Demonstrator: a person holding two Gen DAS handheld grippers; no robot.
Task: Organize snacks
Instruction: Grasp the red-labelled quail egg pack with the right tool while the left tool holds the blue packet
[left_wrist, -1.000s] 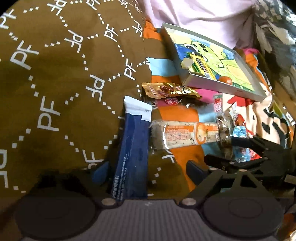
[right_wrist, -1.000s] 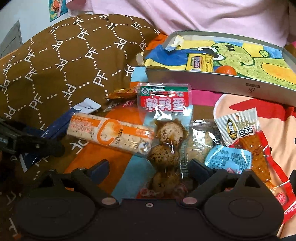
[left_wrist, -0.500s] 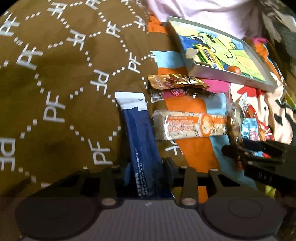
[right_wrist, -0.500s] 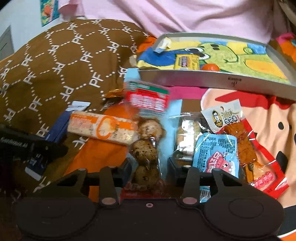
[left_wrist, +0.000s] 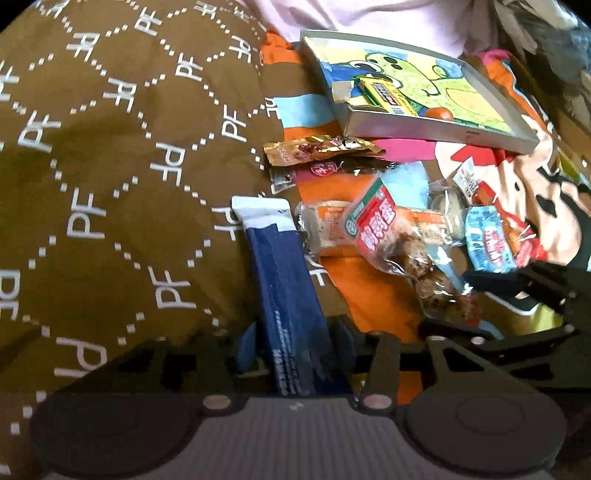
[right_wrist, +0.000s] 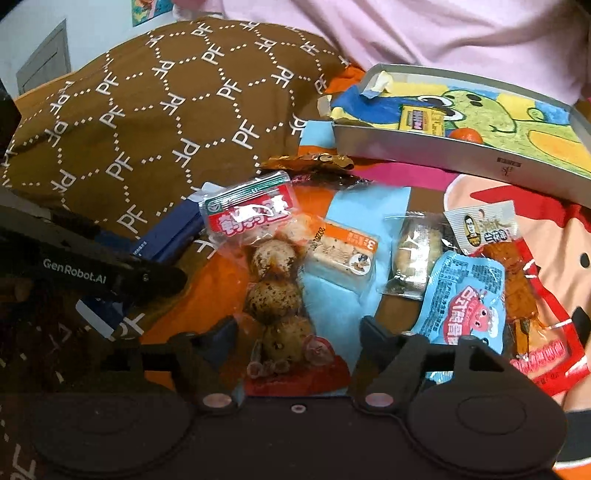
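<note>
left tool (left_wrist: 293, 349): jaws have just been opening, the long dark-blue foil sachet with a white end (left_wrist: 282, 288) between them, pads close beside it; grip cannot be told. right tool (right_wrist: 295, 338): jaws also just opened, spread wide around the clear red-labelled packet of speckled brown eggs (right_wrist: 271, 277), pads clear of it, on the orange and blue bedcover (right_wrist: 369, 206).
</note>
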